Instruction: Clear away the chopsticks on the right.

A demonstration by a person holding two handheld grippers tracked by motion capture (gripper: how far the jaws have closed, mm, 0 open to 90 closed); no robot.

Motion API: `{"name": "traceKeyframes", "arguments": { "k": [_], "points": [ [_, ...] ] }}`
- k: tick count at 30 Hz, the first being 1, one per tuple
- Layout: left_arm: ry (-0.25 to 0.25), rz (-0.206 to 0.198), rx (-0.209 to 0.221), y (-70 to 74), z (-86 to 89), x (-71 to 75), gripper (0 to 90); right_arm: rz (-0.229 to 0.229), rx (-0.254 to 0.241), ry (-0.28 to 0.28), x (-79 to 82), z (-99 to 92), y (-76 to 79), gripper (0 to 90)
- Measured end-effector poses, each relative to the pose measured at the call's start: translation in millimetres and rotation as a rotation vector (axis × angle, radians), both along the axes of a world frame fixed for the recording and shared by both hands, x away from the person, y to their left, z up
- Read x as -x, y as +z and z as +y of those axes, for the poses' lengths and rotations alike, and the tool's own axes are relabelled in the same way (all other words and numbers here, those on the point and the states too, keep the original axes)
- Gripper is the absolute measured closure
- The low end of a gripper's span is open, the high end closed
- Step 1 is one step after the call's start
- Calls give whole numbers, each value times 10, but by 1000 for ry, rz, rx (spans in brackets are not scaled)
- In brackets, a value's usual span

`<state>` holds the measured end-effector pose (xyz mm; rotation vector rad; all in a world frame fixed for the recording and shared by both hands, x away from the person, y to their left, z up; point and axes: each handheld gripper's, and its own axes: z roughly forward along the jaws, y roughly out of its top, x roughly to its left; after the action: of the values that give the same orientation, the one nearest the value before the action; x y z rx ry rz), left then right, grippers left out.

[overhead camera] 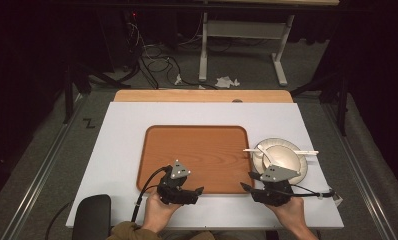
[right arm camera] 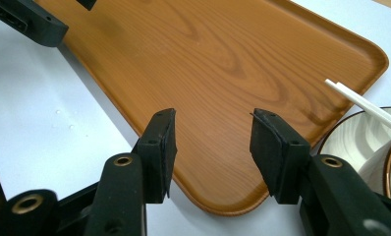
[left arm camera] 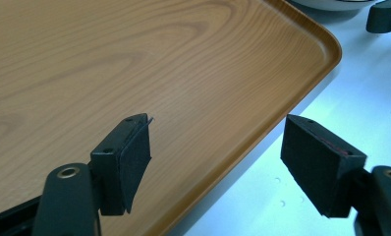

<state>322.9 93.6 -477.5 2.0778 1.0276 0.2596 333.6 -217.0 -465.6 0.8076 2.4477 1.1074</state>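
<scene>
- table (overhead camera: 127, 130): white top on which everything lies; we see no brand, label or writing anywhere.
- tray (overhead camera: 197, 155): wood-grain, rounded corners, low raised rim, lying flat in the middle of the table with its near edge just ahead of both grippers. we judge it stiff, light and smooth, so likely slippery; the rim at the near corners looks like the best place for us to take hold, one gripper to each side.
- plate (overhead camera: 302, 162): pale with a dark rim, just right of the tray, carrying a bowl (overhead camera: 282, 157); white chopsticks (overhead camera: 282, 150) lie across the bowl. we judge the crockery fragile and the sticks apt to roll off.
- left gripper (left arm camera: 215, 162): jaws wide apart, nothing between them, hovering over the tray's near edge in the left gripper view.
- right gripper (right arm camera: 213, 150): jaws spread wide and holding nothing, pointed at the tray's near right corner, with the bowl and plate close at the right of its view.
</scene>
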Motion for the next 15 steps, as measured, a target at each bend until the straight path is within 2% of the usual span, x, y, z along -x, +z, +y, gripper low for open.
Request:
{"name": "traceKeyframes", "arguments": {
  "k": [8, 15],
  "points": [
    [-10, -5, -14, -4, -14, 24, 268, -14, -13, -8, 10, -49, 42, 531],
    [-9, 5, -8, -10, -22, -1, 268, -44, -29, -57, 18, -190, 139, 546]
  ]
}}
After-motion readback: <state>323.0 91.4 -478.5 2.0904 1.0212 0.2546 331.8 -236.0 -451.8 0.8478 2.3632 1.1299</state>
